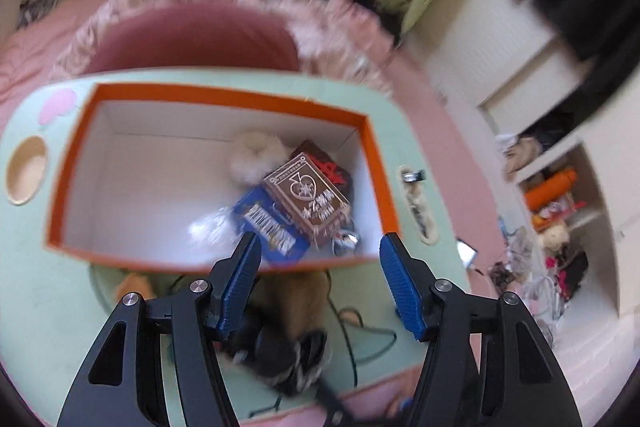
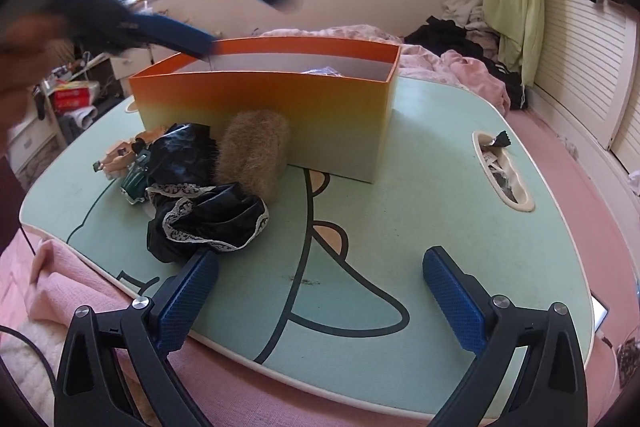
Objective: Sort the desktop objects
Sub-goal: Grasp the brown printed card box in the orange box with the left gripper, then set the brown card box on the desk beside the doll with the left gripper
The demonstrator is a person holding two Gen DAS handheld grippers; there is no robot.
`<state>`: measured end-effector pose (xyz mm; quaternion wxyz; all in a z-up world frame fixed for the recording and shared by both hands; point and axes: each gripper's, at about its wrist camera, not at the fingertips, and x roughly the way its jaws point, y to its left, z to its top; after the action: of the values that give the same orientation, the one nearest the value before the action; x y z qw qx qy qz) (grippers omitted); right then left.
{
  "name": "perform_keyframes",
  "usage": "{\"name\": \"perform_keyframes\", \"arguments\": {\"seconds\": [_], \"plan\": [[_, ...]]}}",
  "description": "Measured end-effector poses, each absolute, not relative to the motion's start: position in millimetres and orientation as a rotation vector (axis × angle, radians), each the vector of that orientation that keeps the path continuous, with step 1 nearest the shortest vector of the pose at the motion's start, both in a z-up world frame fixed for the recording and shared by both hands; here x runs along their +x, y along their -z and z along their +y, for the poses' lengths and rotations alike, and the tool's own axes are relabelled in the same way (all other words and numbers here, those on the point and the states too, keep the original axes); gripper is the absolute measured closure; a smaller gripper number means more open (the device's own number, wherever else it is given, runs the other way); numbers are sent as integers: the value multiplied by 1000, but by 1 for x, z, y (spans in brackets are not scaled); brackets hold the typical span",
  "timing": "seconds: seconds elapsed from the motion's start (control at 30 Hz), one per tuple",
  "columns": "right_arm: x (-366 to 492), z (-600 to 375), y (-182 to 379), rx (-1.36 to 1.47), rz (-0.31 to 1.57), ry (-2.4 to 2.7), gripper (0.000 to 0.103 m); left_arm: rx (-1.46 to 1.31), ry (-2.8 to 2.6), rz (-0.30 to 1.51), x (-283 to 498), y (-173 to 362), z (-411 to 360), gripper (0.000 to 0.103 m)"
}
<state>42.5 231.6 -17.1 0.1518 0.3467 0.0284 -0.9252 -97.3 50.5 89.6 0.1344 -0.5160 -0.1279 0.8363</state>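
An orange box (image 1: 372,163) with a white inside stands on the mint lap table (image 1: 36,267). In it lie a brown card box (image 1: 310,199), a blue packet (image 1: 272,227) and a white fluffy ball (image 1: 252,157). My left gripper (image 1: 318,247) is open and empty above the box's near right corner. In the right wrist view the box (image 2: 264,107) stands at the table's far side, with a tan fur piece (image 2: 254,155), black lace-trimmed cloth (image 2: 204,215) and a green toy car (image 2: 136,181) in front. My right gripper (image 2: 320,263) is open, low over the table's near edge. The left gripper (image 2: 172,31) blurs above the box.
The table (image 2: 440,219) lies on a pink bed. A slot (image 2: 502,171) at its right holds small wrapped bits. Pink blankets (image 2: 472,67) and dark clothes pile up behind. White louvred doors stand at the right. Shelves (image 1: 560,203) with clutter show in the left wrist view.
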Motion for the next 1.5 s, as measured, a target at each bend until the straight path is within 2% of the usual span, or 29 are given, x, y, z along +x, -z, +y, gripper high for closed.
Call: {"name": "perform_keyframes", "arguments": {"seconds": [0.23,0.27,0.3,0.43,0.57,0.73,0.83,0.93,1.07,1.27,1.4,1.5], "plan": [[44,231,17,990,83,2650,1,-1705,-2438,-311,-141,-48,83,41],[43,231,17,989,82,2650,0,-1652,-2498,-296,-143,-51,81,45],[44,230,17,987,82,2651,0,-1657,-2507,-300,-144,-52,79,59],[44,230,17,984,83,2651,0,-1569,-2452,-458,-137,-61,54,60],[44,230,17,984,83,2651,0,-1337,-2485,-530,-100,-101,17,60],[43,230,17,983,85,2653,0,-1149,-2581,-504,-22,-131,-46,60],[42,230,18,984,86,2652,0,-1169,-2778,-427,12,-112,-88,59],[42,230,17,985,90,2651,0,-1265,-2796,-486,24,-73,-123,60],[41,229,17,986,98,2648,0,-1371,-2692,-436,10,-31,-105,60],[44,227,17,982,97,2648,0,-1310,-2686,-433,-2,-26,-76,57],[44,227,17,982,97,2648,0,-1242,-2780,-442,13,-37,-87,41],[43,227,18,982,98,2648,0,-1190,-2848,-377,36,-44,-93,40]]}}
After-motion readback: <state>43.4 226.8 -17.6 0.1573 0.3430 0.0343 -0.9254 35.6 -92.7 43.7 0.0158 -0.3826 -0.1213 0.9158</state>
